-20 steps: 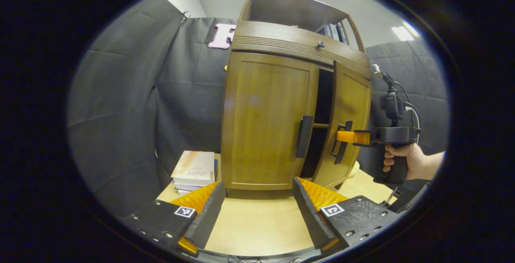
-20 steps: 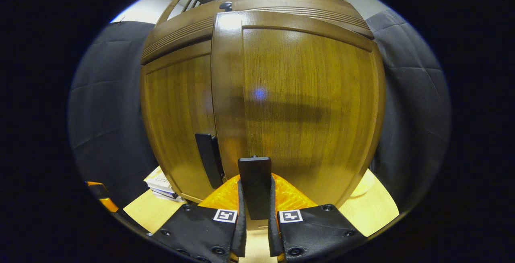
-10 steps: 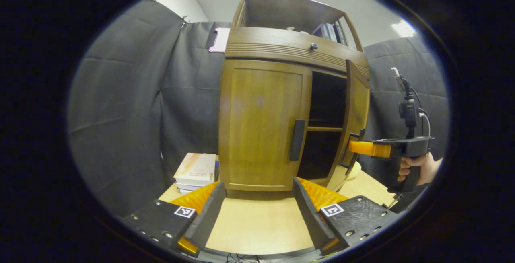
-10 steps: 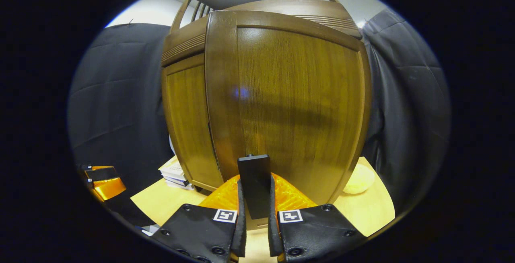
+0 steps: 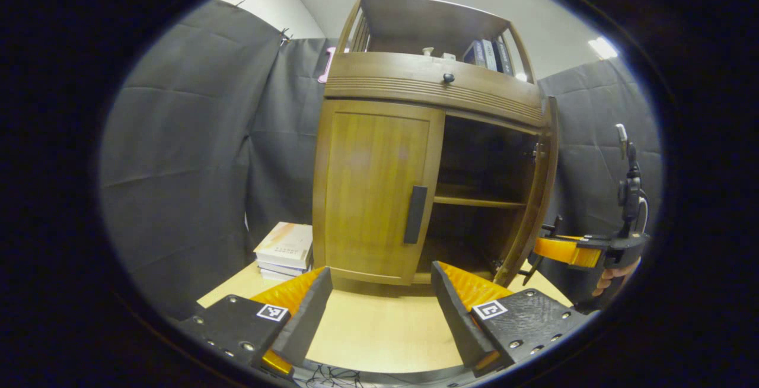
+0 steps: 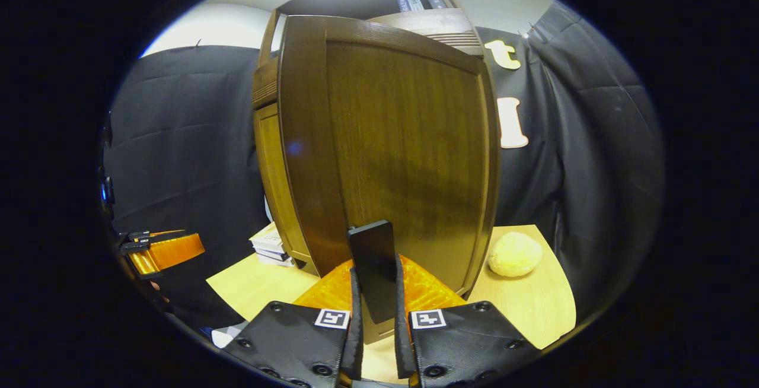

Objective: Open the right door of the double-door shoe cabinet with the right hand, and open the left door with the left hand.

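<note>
On the book stack (image 5: 285,248) no title is legible; right hand-held gripper (image 6: 376,293) clamps the door handle (image 6: 373,269); left hand-held gripper (image 5: 379,293) gapes wide.

One shoe cabinet (image 5: 379,186) stands on one table (image 5: 379,323), with two doors: one left door (image 5: 373,192) shut, one right door (image 6: 409,150) swung open at 3 o'clock. Each door carries one handle (image 5: 415,215). One knob (image 5: 449,78), one stack of books (image 5: 284,248), one pale round lump (image 6: 514,254), two grippers.

path to left door handle (image 5: 415,215): open | book stack (image 5: 285,250): left of cabinet (image 5: 379,186)
</note>
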Demonstrator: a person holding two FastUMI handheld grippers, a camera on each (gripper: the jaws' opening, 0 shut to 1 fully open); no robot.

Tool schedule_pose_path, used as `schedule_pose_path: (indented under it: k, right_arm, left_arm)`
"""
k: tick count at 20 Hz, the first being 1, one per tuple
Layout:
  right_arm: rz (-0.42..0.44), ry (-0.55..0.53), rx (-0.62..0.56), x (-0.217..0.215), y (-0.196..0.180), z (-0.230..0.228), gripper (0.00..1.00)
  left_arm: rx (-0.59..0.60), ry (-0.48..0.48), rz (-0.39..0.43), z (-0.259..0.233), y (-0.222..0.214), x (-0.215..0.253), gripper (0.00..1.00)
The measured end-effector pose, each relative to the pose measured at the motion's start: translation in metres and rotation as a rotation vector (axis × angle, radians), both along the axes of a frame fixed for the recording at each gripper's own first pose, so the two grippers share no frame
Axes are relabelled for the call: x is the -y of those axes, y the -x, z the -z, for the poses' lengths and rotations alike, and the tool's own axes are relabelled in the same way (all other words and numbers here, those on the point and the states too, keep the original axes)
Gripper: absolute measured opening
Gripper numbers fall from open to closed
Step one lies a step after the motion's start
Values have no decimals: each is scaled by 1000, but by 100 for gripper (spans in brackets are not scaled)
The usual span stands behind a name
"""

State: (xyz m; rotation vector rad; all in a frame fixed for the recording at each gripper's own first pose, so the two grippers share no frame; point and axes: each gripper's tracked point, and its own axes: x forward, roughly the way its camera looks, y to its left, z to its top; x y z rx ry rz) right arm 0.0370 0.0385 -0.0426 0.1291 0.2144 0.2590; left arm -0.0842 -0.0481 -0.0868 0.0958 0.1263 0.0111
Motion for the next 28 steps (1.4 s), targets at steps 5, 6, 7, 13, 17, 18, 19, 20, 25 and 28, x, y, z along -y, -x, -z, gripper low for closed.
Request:
schedule_pose_path:
  k: [5,6,7,13,17,18,19,20,25,28]
  right_arm:
    - [-26,0,19,15,0,-10,24]
    - [-31,-5,21,18,1,-10,24]
    - [-36,-12,20,21,5,-7,24]
    - [-51,-15,34,37,7,-7,24]
    - [-26,15,46,58,13,-4,22]
    - [-24,21,49,64,14,-4,23]
    - [-21,15,48,67,15,-3,23]
    - [-19,6,45,72,15,-2,22]
    - [-5,27,61,98,19,1,22]
    - [10,41,75,116,19,2,22]
  left_arm:
    - [94,-13,-20,-24,33,35,98]
    - [96,-11,-27,-22,39,39,98]
    - [97,-10,-33,-19,44,44,98]
    - [87,-10,-52,-5,70,68,98]
    - [89,-29,-52,-1,77,77,98]
    - [85,-30,-52,1,78,79,98]
    - [83,-29,-52,3,79,81,98]
    - [82,-29,-55,5,80,83,98]
    - [76,-40,-63,15,91,91,98]
    - [64,-55,-74,25,101,87,98]
